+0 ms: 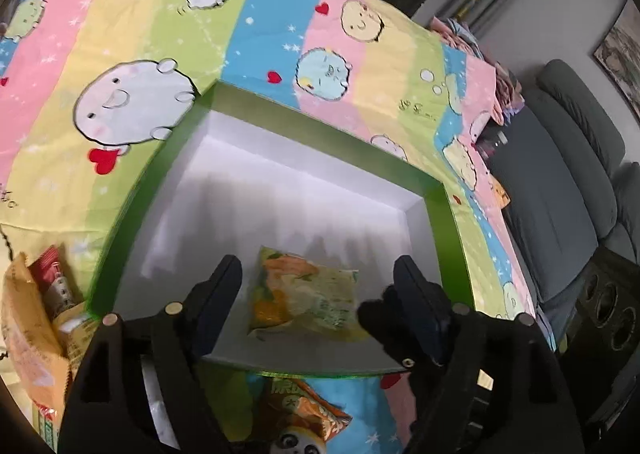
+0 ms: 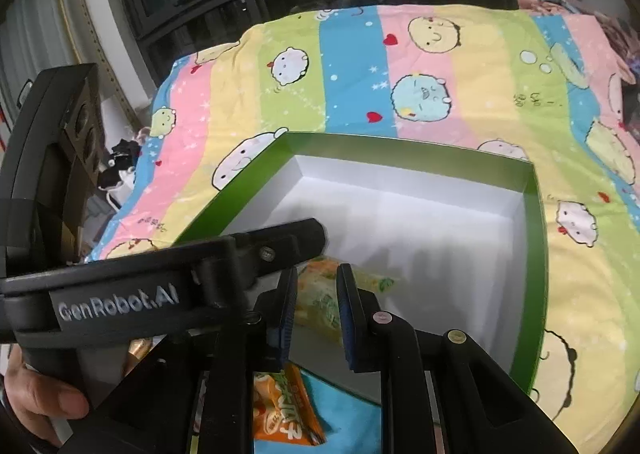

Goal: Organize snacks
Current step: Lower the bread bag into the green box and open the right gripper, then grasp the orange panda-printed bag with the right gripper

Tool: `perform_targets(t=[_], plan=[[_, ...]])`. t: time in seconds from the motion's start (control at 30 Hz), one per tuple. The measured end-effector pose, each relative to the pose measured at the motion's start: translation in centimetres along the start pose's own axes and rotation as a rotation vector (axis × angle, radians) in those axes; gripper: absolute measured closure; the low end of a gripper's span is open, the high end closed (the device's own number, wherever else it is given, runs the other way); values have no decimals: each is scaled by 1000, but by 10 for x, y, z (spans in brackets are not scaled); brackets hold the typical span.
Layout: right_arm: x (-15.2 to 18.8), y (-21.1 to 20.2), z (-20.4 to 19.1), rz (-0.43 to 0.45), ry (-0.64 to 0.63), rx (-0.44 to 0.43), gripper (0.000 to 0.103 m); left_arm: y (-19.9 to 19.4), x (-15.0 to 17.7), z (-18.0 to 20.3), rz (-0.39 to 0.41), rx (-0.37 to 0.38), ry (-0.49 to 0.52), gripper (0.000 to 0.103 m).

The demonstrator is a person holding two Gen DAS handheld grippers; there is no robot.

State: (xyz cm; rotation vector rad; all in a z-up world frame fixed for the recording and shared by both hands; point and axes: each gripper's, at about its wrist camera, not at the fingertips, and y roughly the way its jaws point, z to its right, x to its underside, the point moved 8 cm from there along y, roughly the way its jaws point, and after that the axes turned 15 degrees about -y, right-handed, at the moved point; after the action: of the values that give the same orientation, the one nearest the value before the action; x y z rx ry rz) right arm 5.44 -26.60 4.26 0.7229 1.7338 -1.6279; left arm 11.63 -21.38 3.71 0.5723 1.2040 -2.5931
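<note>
Box: a shallow green box [image 1: 448, 221] with a white inside lies on the striped cartoon bedsheet [image 1: 140, 13].
Green snack packet: a green and orange snack packet [image 1: 304, 294] lies flat inside the box, by its near wall.
Left hand-held gripper: the left hand-held gripper [image 1: 316, 290] hangs over that packet, jaws spread wide on either side, nothing clamped.
Right hand-held gripper: the right hand-held gripper [image 2: 316, 304] has its jaws nearly together, no snack visibly pinched.
Other snacks: an orange panda packet [image 1: 304, 414] lies outside the near wall; more packets [image 1: 44, 306] lie at the left.
</note>
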Motion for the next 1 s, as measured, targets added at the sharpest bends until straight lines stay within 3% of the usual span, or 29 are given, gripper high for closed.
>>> perform_targets(t=[0.03, 0.13, 0.33, 0.5, 0.57, 1.0], plan=[[2, -3, 0, -1, -4, 9, 83, -7, 0, -2, 28, -24, 10, 13], [9, -14, -3, 3, -25, 26, 81, -28, 5, -4, 104, -70, 60, 1], [26, -43, -16, 25, -2, -26, 49, -62, 30, -7, 181, -163, 161, 1], [35, -67, -30, 44, -24, -32, 39, -88, 55, -12, 233, -227, 202, 0], [40, -76, -35, 53, -30, -29, 34, -97, 64, -13, 251, -220, 198, 0], [78, -87, -51, 14, 6, -86, 32, -106, 105, -22, 207, -234, 177, 0]])
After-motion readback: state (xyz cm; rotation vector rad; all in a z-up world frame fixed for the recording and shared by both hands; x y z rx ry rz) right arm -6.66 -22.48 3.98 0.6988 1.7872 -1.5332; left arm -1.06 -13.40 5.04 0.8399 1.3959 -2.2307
